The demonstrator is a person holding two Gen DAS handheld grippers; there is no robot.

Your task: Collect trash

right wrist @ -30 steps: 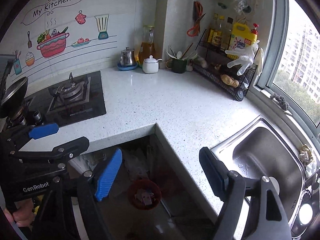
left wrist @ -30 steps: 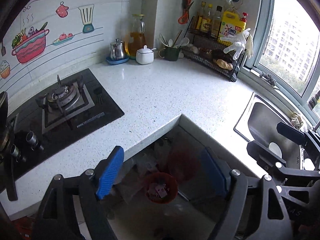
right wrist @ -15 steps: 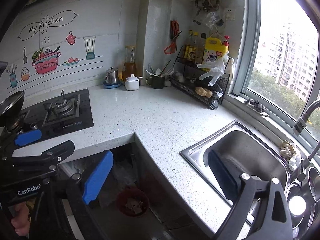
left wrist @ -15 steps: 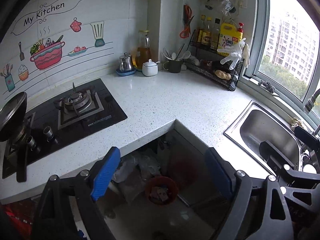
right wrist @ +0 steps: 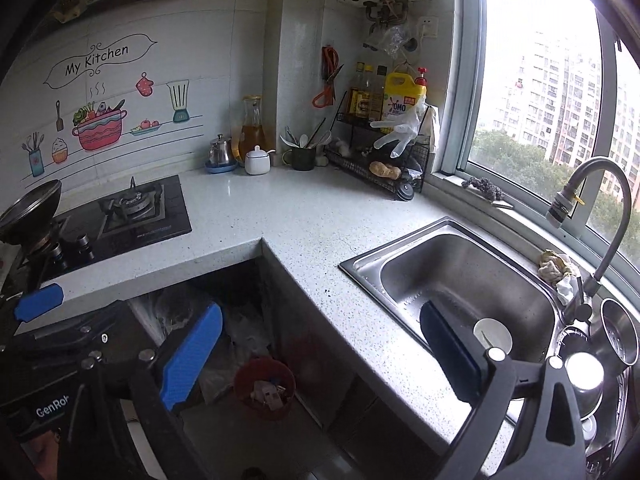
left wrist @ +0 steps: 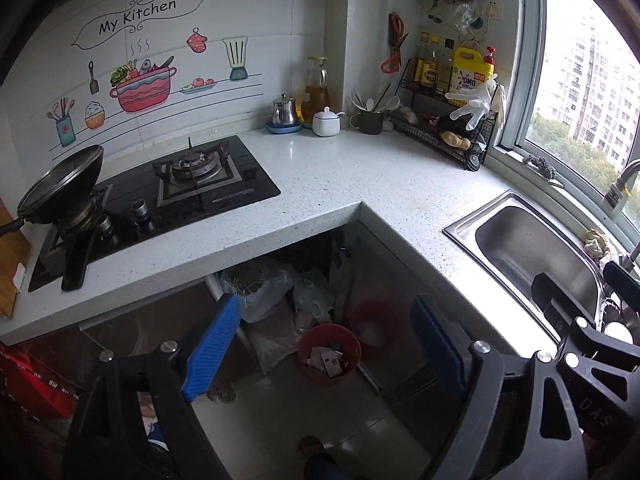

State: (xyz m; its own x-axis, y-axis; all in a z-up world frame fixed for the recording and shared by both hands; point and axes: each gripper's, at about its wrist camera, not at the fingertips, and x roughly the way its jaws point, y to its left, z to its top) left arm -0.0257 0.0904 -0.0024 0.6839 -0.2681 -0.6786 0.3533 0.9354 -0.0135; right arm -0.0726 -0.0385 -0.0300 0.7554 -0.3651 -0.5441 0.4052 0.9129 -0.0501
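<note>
Trash fills a red bin (left wrist: 329, 354) standing on the floor below the inner corner of the bench (left wrist: 360, 176), seen in the left wrist view between the two blue pads of the left tongs (left wrist: 324, 344), which are spread wide and grasp nothing. Plastic bags (left wrist: 272, 292) sit just behind the bin under the bench. On the far left of the bench lies a black gas hob (left wrist: 168, 204) with a dark pan (left wrist: 60, 186) tilted on its left burner. A steel sink (left wrist: 532, 248) is set into the bench on the right, and the black frame of the right tongs (left wrist: 580, 292) shows at the right edge over it; from here I cannot tell their state. In the right wrist view the right tongs (right wrist: 320, 344) are also released, pads wide apart, the right pad over the sink (right wrist: 460, 264) and the left pad over the floor opening. The red bin (right wrist: 265, 388) sits low between them, scraps of paper inside. A white cup (right wrist: 493, 335) rests in the sink bottom. The left tongs (right wrist: 40, 304) appear at the near left edge.
</note>
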